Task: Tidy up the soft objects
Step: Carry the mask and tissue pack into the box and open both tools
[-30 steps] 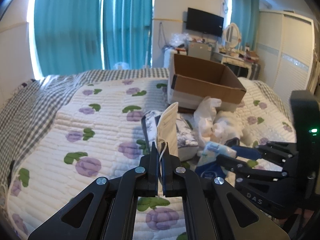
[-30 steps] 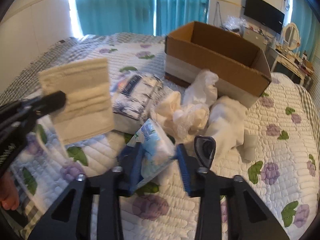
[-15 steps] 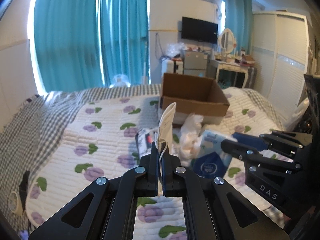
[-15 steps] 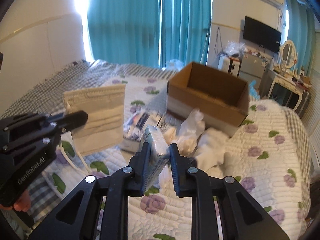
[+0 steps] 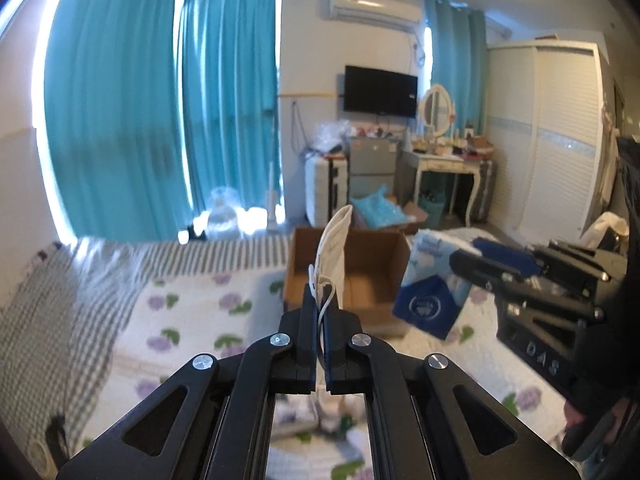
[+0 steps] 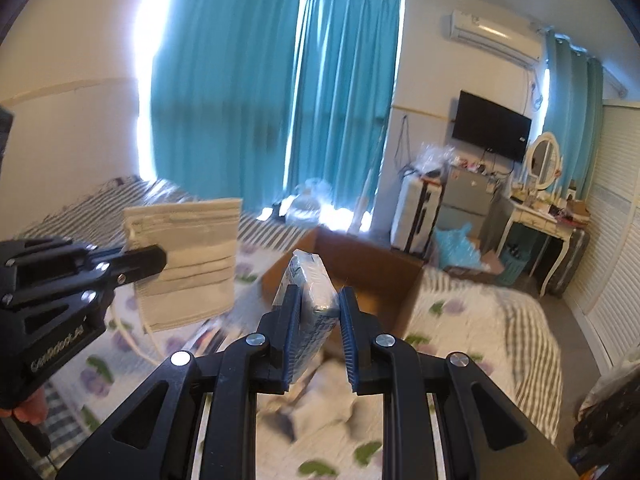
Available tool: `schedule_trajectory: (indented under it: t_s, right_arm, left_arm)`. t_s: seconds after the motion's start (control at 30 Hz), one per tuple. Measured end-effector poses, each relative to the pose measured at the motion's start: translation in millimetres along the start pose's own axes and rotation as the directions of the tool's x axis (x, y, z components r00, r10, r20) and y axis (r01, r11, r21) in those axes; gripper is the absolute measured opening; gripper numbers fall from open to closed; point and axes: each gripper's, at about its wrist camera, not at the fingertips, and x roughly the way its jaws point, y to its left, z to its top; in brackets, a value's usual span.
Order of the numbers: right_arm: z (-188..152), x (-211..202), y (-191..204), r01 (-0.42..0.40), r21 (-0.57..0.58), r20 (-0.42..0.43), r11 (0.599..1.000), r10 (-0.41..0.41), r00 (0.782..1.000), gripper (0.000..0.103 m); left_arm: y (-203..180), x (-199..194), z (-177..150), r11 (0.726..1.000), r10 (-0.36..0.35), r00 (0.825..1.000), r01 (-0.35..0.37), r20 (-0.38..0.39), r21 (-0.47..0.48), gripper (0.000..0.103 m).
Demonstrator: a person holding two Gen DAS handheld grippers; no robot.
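Left gripper (image 5: 320,320): pressed together on the lower edge of a mask (image 5: 334,248), which stands edge-on above the fingertips; an ear loop hangs by the pads.
Right gripper (image 6: 318,320): pinching a tissue pack (image 6: 308,280) by its lower half, the jaws held apart only by the pack's width, its top sticking up past the fingertips.
Where the things are: both are held in the air over the bed (image 5: 188,316), short of the box (image 5: 376,264) — the mask to the left, the pack to the right.
Step in hand: carrying both soft things to the box, as I judge it.
Doing it well: bring each gripper over the opening before letting go, not merely up to the near wall. The mask is light and flat and will likely flutter, so lower it inside the walls first. The pack gives under the squeeze; it should drop cleanly once the jaws spread. Keep the two grippers apart over the opening, or release one at a time.
Box: cardboard, open at the top, standing on the bed. The part of its inside that shows looks bare; the floor near the front wall is hidden.
Left on the bed: pale soft things (image 6: 324,396) lie blurred under the right gripper — what they are I cannot tell.
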Motion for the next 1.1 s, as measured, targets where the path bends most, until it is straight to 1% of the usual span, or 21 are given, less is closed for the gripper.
schedule_trajectory:
  t_s: [0.1, 0.17, 0.3, 0.43, 0.5, 0.57, 0.67, 0.8, 0.87, 0.93, 0.97, 1.0, 1.03, 1.07, 1.1]
  right_arm:
    - [21, 16, -21, 0.000, 0.020, 0.014, 1.000, 0.000, 1.000, 0.019]
    - [28, 26, -30, 0.009, 0.020, 0.015, 1.000, -0.009, 1.000, 0.019]
    - [35, 67, -52, 0.009, 0.037, -0.016, 0.999, -0.008, 1.000, 0.019]
    - [25, 110, -70, 0.010, 0.051, -0.064, 0.999, -0.006, 0.998, 0.019]
    - [16, 136, -79, 0.002, 0.066, -0.096, 0.998, 0.004, 0.995, 0.019]
    - [10, 157, -89, -0.014, 0.090, -0.121, 0.996, 0.025, 0.992, 0.019]
    - [-3, 182, -99, -0.014, 0.111, -0.149, 0.994, 0.031, 0.988, 0.019]
    - [-20, 204, -107, -0.016, 0.117, -0.187, 0.993, 0.038, 0.982, 0.019]
    - [-26, 211, -112, -0.013, 0.116, -0.198, 0.993, 0.036, 0.980, 0.020]
    - [-29, 213, -112, 0.002, 0.116, -0.205, 0.993, 0.022, 0.978, 0.023]
    - [-29, 212, -115, 0.019, 0.120, -0.207, 0.993, 0.007, 0.978, 0.027]
    - [-29, 210, -118, 0.026, 0.127, -0.204, 0.992, 0.000, 0.979, 0.036]
    - [-28, 207, -121, 0.030, 0.138, -0.195, 0.990, -0.003, 0.981, 0.040]
    - [-27, 204, -121, 0.033, 0.147, -0.188, 0.989, -0.005, 0.982, 0.047]
    - [-25, 199, -123, 0.036, 0.157, -0.178, 0.987, -0.008, 0.984, 0.050]
  left_arm:
    - [-5, 18, 16, 1.000, 0.005, 1.000, -0.005, 0.010, 0.018, 0.001]
    - [-7, 32, 23, 1.000, 0.010, 1.000, -0.010, 0.010, 0.030, 0.001]
    - [-10, 73, 30, 0.999, 0.007, 1.000, -0.007, -0.015, 0.041, 0.001]
    - [-18, 117, 29, 0.998, 0.002, 0.999, 0.001, -0.054, 0.061, 0.003]
    - [-21, 142, 25, 0.997, -0.041, 0.995, 0.047, -0.089, 0.068, 0.005]
    - [-21, 165, 21, 0.997, -0.053, 0.991, 0.060, -0.119, 0.056, 0.005]
    - [-22, 195, 16, 0.996, -0.069, 0.984, 0.077, -0.164, 0.045, 0.005]
    - [-28, 224, 5, 0.995, -0.033, 0.980, 0.050, -0.197, 0.086, 0.007]
    - [-26, 232, 0, 0.995, -0.023, 0.975, 0.044, -0.219, 0.088, 0.008]
    - [-25, 236, -2, 0.996, -0.006, 0.972, 0.026, -0.234, 0.084, 0.008]
    - [-24, 236, -3, 0.996, 0.003, 0.971, 0.017, -0.240, 0.082, 0.008]
    - [-23, 236, -3, 0.997, 0.007, 0.969, 0.012, -0.245, 0.079, 0.008]
    - [-22, 234, -2, 0.997, 0.009, 0.969, 0.010, -0.248, 0.075, 0.008]
    - [-19, 233, -3, 0.997, 0.011, 0.969, 0.008, -0.248, 0.073, 0.008]
    - [-18, 229, -2, 0.997, 0.017, 0.968, 0.002, -0.249, 0.075, 0.008]
